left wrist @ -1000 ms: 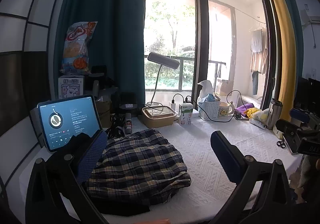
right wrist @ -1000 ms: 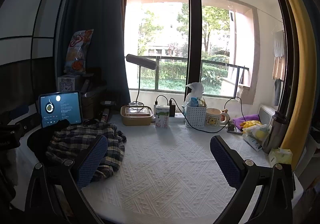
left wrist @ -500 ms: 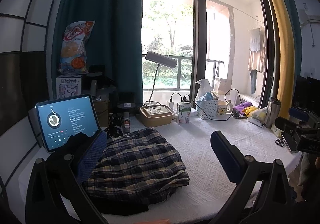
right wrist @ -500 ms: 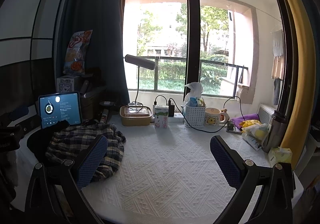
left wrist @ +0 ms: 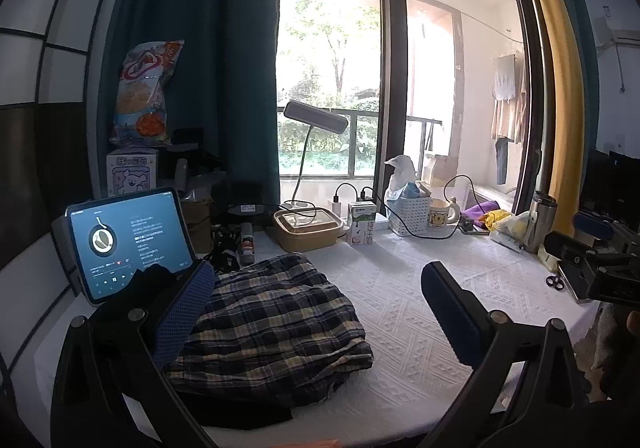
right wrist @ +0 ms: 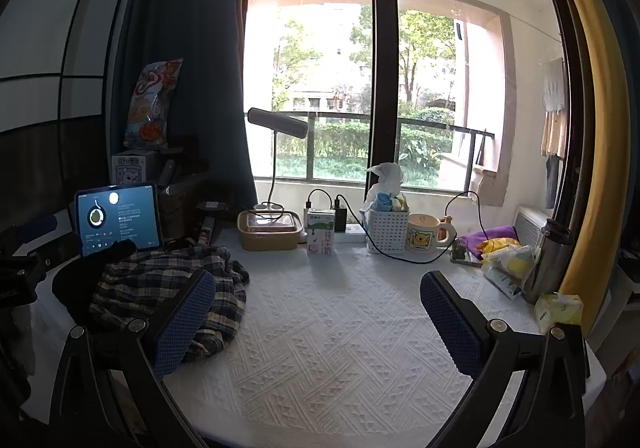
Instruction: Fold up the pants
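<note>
The navy-and-cream plaid cotton pants (left wrist: 272,324) lie in a rumpled heap on the left part of the white quilted cloth covering the counter (left wrist: 400,312), partly on a flat black garment (left wrist: 248,412) and just in front of a lit grey tablet (left wrist: 128,244) propped upright. They look light, limp and quite soft, so they should drape and sag from any held point rather than keep a shape; I would take hold at the waistband or at a hem corner, though which edge is which cannot be told from the bunched folds. The left tongs (left wrist: 320,308) hang low over the near edge of the heap, their blue mesh pads wide apart and gripping nothing, the left pad (left wrist: 182,316) in front of the plaid cloth. The right tongs (right wrist: 320,312) are held level over the bare middle of the counter, well to the right of the pants, likewise spread and empty, pointing toward the window (right wrist: 360,88).
</note>
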{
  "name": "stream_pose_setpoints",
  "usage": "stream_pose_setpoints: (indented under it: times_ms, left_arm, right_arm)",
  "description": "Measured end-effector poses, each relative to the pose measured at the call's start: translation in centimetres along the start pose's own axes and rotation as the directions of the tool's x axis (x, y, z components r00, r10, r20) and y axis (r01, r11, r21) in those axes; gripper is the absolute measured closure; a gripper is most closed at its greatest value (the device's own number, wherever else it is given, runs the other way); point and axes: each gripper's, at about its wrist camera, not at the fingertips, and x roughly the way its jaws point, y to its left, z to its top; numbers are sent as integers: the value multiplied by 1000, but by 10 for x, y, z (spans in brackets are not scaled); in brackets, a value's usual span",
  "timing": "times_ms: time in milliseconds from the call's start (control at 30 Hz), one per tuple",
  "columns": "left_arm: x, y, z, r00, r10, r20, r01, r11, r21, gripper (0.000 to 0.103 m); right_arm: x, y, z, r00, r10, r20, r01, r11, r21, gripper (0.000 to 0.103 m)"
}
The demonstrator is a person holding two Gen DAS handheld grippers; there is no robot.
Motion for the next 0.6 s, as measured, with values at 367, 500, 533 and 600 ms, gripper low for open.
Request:
stream_pose_setpoints:
  times_ms: [367,500,533,600]
  left_arm:
    - [-1,-1,0,1000,0,1,0,1000,3,1]
    - [-1,0,1,1000,0,2,0,1000,5,1]
    - [-1,0,1,1000,0,2,0,1000,5,1]
    - [-1,0,1,1000,-2,1,2,1000,7,1]
  right_arm:
    - [0,-3,-1,1000,3,-3,-3,1000,5,0]
    - [0,-3,-1,1000,4,-4,-4,1000,5,0]
    - [0,-3,-1,1000,4,-4,-4,1000,5,0]
    - [0,-3,-1,1000,3,-4,-3,1000,6,0]
